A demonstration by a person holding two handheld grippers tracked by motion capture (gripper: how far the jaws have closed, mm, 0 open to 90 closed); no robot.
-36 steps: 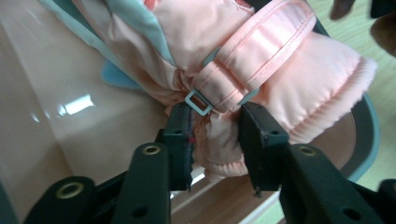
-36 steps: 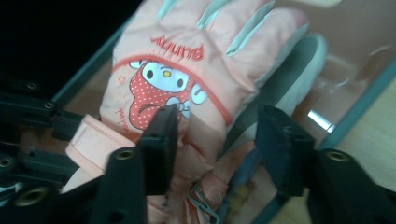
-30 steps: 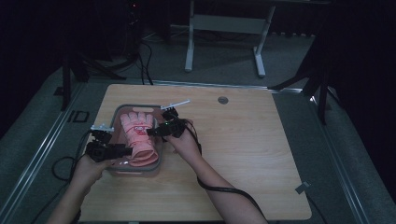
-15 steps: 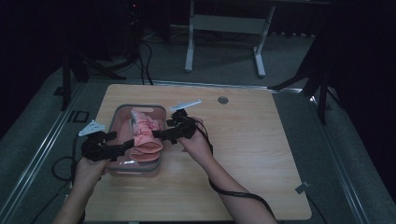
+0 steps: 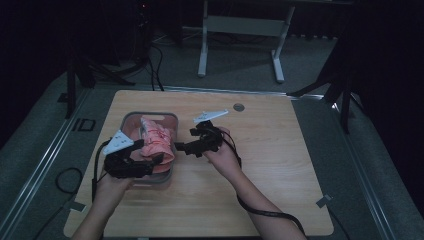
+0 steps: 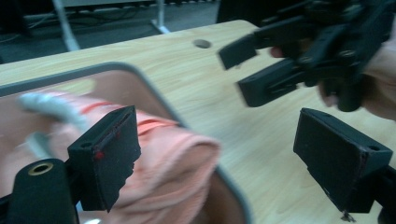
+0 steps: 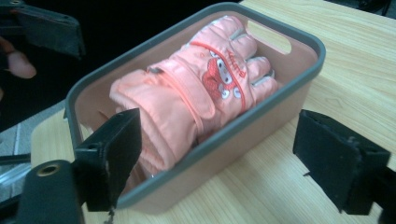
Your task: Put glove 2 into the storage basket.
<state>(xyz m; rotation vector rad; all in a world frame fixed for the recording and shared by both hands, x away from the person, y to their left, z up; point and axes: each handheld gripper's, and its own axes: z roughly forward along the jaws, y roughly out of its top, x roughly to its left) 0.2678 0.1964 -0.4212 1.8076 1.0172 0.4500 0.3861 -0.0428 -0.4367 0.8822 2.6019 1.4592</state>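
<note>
A pair of pink padded gloves (image 5: 156, 140) (image 7: 201, 88) lies in a pink bin with a grey rim (image 5: 150, 114) (image 7: 299, 32) on the left of the wooden table. My left gripper (image 5: 155, 162) (image 6: 224, 154) hovers over the bin's near corner. Its jaws have just been opening and hold nothing, with a glove cuff (image 6: 173, 158) below them. My right gripper (image 5: 181, 148) (image 7: 219, 154) is just right of the bin and points at its side wall. Its jaws have also just been opening and are empty. In the left gripper view the right gripper (image 6: 243, 70) is ahead, open.
The wooden tabletop (image 5: 280, 150) stretches bare to the right of the bin, with a round cable hole (image 5: 238, 107) near the far edge. A cable (image 5: 260, 210) trails from the right gripper along the forearm. A white stand's legs (image 5: 240, 25) are on the floor beyond the table.
Both grippers were on the gloves inside the bin. They have let go, opened and drawn back, the left toward the near left corner, the right off to the bin's right side.
</note>
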